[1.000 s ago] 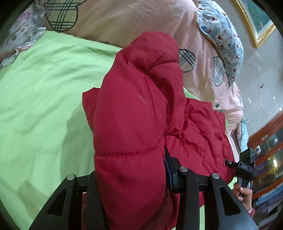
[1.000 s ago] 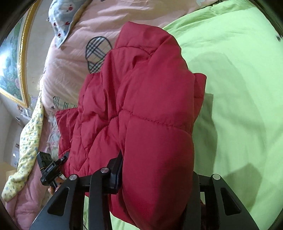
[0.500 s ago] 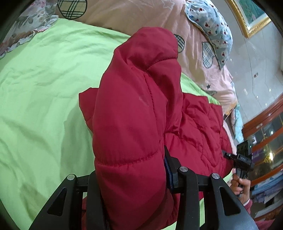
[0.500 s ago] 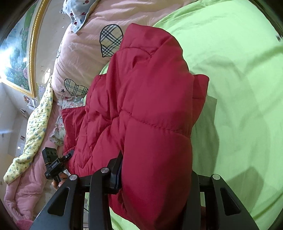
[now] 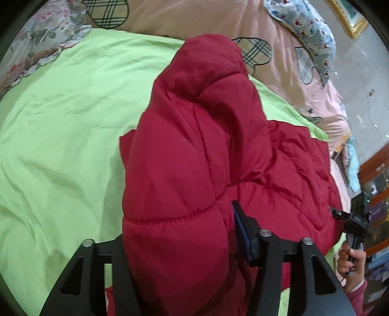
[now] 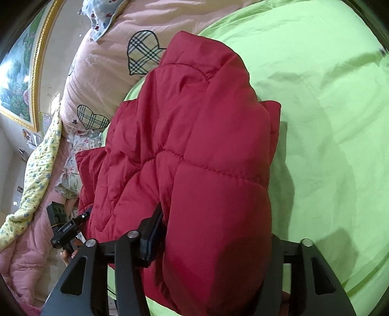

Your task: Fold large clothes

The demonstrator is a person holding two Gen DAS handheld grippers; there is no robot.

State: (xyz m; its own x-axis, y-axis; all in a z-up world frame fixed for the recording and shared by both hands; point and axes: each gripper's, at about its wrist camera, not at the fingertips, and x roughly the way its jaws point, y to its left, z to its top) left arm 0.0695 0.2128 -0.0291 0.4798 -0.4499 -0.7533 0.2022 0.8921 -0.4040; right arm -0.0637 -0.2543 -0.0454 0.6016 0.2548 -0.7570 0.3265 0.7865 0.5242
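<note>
A red quilted puffer jacket [image 5: 194, 155] hangs between both grippers above a lime-green bed sheet [image 5: 60, 126]. My left gripper [image 5: 180, 231] is shut on a thick padded fold of the jacket, which bulges out between the fingers. My right gripper [image 6: 214, 233] is shut on another padded fold of the same jacket [image 6: 194, 136]. The jacket's far end rests on the sheet [image 6: 328, 121]. Each gripper shows small in the other's view: the right one [image 5: 357, 218] at the jacket's right edge, the left one [image 6: 63, 228] at its left edge.
A pink duvet with plaid hearts [image 5: 194, 17] is heaped at the head of the bed, also in the right wrist view [image 6: 109, 60]. A blue patterned pillow [image 5: 308, 31] lies on it. A floral cloth [image 5: 36, 41] and a yellow floral quilt [image 6: 39, 165] lie at the bed's sides.
Both grippers have carried the jacket forward over the sheet, keeping their hold. The pink duvet sits higher in the frames and more green sheet shows.
</note>
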